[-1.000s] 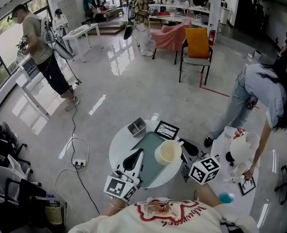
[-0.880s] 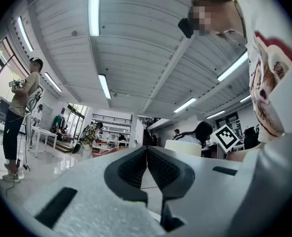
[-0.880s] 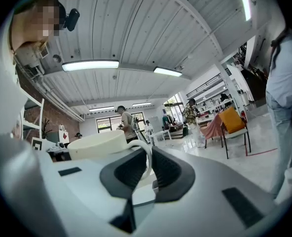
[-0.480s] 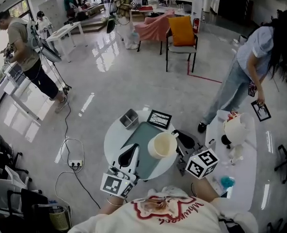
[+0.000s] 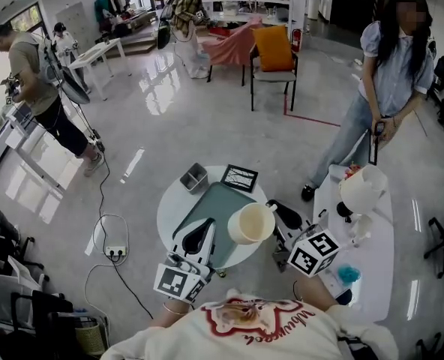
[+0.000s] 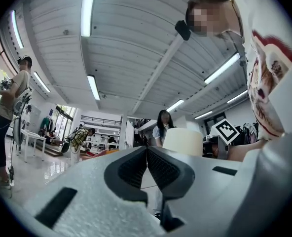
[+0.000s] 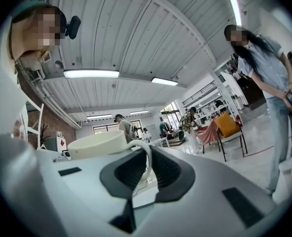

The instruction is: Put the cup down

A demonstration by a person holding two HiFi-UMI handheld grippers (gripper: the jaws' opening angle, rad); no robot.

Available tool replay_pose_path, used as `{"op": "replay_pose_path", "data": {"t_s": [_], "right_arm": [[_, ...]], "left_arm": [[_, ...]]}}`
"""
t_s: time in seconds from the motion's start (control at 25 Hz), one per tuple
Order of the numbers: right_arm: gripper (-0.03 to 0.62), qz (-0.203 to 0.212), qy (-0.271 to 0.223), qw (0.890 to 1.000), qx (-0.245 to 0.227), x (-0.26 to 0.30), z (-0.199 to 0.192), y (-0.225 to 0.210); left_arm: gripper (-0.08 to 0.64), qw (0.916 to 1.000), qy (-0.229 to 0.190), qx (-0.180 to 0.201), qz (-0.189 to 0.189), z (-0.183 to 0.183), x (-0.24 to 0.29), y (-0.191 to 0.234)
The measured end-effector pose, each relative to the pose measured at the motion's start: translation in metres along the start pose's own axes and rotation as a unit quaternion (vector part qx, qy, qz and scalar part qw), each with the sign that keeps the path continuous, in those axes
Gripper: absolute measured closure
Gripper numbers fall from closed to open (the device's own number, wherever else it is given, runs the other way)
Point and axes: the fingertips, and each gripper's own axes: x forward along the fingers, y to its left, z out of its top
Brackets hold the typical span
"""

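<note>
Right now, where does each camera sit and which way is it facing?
Head view: on the person's head, facing steeply down at the round table; shows the shirt, left gripper and right gripper.
Left gripper view: on the left gripper, tilted up toward the ceiling along its shut jaws; shows the shirt.
Right gripper view: on the right gripper, tilted upward along jaws clamping the handle of the cup.
Shared: the cup appears in all three.

Large open-plan lab or studio workspace, glossy grey floor (image 5: 207, 118), ribbed white ceiling (image 6: 136, 43) with long strip lights (image 6: 92, 87), tall windows (image 5: 42, 12), white desks (image 5: 94, 51), orange chair (image 5: 273, 49), power strip (image 5: 115, 251) with cable (image 5: 106, 193) on the floor, people (image 5: 40, 77) standing about wearing gear.
</note>
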Motion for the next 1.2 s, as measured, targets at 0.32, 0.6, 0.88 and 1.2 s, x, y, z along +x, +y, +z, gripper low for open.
{"op": "replay_pose_path", "data": {"t_s": [0.32, 0.6, 0.88, 1.2], "right_arm": [[0.543, 0.013, 0.002, 1.0, 0.002, -0.07, 0.007, 0.022], [0.543, 0.023, 0.026, 0.999, -0.004, -0.155, -0.003, 0.039], [0.543, 0.033, 0.026, 0.999, 0.005, -0.223, 0.001, 0.064], [0.543, 0.039, 0.019, 0.999, -0.001, -0.266, 0.013, 0.083]], "left_arm": [[0.543, 1.0, -0.001, 0.002, 0.009, 0.011, -0.026, -0.072], [0.543, 0.9994, -0.008, 0.0, 0.034, 0.019, -0.068, -0.15], [0.544, 0.9986, -0.002, 0.005, 0.052, 0.028, -0.109, -0.212], [0.544, 0.9977, -0.01, 0.013, 0.065, 0.047, -0.134, -0.246]]}}
